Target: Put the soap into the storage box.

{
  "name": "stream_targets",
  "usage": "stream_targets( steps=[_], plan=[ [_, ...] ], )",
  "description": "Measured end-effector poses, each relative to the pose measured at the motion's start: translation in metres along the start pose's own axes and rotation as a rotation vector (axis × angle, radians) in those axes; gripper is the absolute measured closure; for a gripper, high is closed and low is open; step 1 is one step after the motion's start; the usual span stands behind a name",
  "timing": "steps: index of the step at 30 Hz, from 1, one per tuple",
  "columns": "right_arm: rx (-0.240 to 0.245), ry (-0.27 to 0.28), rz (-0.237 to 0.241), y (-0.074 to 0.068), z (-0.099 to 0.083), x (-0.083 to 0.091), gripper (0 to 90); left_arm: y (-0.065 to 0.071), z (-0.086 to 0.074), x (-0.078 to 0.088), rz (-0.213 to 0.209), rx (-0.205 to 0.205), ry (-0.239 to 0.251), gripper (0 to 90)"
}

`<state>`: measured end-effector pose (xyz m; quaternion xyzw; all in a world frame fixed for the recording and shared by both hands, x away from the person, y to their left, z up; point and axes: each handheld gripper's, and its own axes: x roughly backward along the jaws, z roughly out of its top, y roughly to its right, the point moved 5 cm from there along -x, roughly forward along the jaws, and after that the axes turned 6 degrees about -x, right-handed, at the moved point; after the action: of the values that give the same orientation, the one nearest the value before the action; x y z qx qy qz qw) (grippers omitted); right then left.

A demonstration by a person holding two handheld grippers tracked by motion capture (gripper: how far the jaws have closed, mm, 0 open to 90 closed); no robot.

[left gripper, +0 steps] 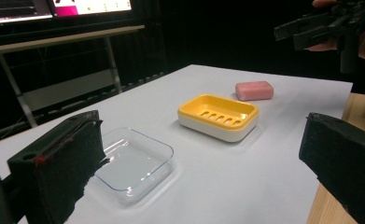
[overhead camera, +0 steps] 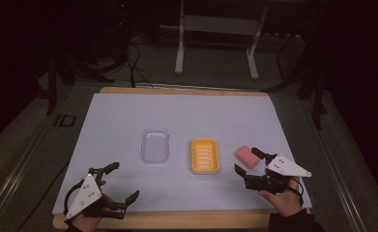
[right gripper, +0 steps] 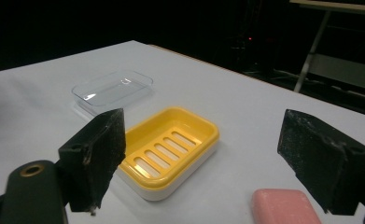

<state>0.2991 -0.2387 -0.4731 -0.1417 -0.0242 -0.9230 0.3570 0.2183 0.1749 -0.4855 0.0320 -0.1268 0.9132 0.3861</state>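
Jaws on your right gripper [overhead camera: 247, 160] stand spread wide with nothing between them, just beside the pink soap bar [overhead camera: 247, 156]. Your left gripper [overhead camera: 123, 181] is spread too, and empty. That soap lies on the white surface [overhead camera: 186, 111], right of the yellow soap dish [overhead camera: 205, 155]; the clear lid [overhead camera: 155, 145] lies left of the dish.

The room is dark, and the light falls mostly on the table [overhead camera: 128, 111], which has a white cover over a wooden top. Behind it stands a white metal frame [overhead camera: 215, 29] on two legs. Black cables [overhead camera: 136, 67] lie on the grey floor [overhead camera: 36, 125] near it. In the left gripper view, two lit screens [left gripper: 54, 7] stand on a desk [left gripper: 63, 39] at the back.
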Motion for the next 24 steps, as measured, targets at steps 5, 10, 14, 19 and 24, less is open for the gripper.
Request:
stream_targets(
  steps=[5,10,14,19,24],
  plan=[
    [0.002,-0.019,0.01,-0.002,-0.001,-0.003,15.7,0.001,0.0,0.0,-0.007,-0.004,-0.002,0.6],
    [0.021,-0.045,-0.001,-0.001,-0.002,-0.006,16.0,0.002,0.0,0.001,-0.01,-0.005,0.002,0.6],
    [0.021,-0.084,-0.004,0.001,-0.003,-0.009,16.0,0.004,0.0,0.002,-0.015,-0.008,0.002,0.6],
    [0.018,-0.14,-0.012,0.003,-0.006,-0.014,17.1,0.005,0.001,0.002,-0.021,-0.009,0.009,0.6],
    [0.034,-0.241,-0.01,0.006,-0.01,-0.017,21.6,0.005,0.001,0.002,-0.024,-0.01,0.009,0.6]
  ],
)
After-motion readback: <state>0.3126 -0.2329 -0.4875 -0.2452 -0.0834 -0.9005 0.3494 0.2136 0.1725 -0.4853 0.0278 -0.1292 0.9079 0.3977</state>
